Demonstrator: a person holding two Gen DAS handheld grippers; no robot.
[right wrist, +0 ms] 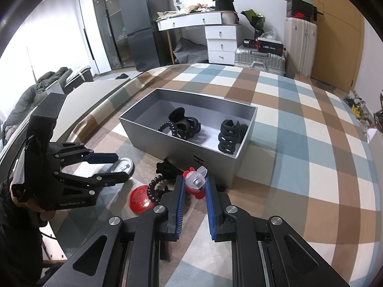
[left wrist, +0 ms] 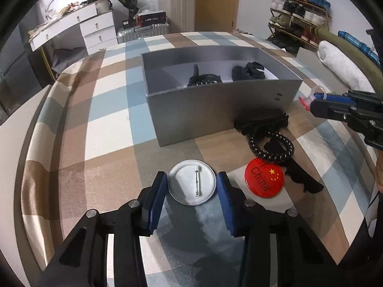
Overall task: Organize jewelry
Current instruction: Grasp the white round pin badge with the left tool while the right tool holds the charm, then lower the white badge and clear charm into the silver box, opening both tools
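Note:
A silver pin badge (left wrist: 191, 183) lies back side up on the checked bedspread (left wrist: 107, 110), and my left gripper (left wrist: 191, 184) has its blue pads against both of its edges. Seen from the right wrist, the left gripper (right wrist: 123, 166) sits low over the same badge (right wrist: 125, 163). My right gripper (right wrist: 195, 181) is shut on a small red and clear plastic piece (right wrist: 195, 183), held above the bed near the grey box (right wrist: 191, 153). Black hair claws (right wrist: 184, 124) lie inside the box. A red "China" badge (left wrist: 264, 178), a black coil hair tie (left wrist: 270, 148) and black clips (left wrist: 261, 122) lie in front of it.
The grey box (left wrist: 215, 100) stands open in the middle of the bed. Beyond the bed are a white dresser (right wrist: 220, 40), silver suitcases (right wrist: 261, 59), a dark fridge (right wrist: 138, 24) and a shoe rack (left wrist: 296, 16). A person's hand (right wrist: 36, 205) holds the left gripper's handle.

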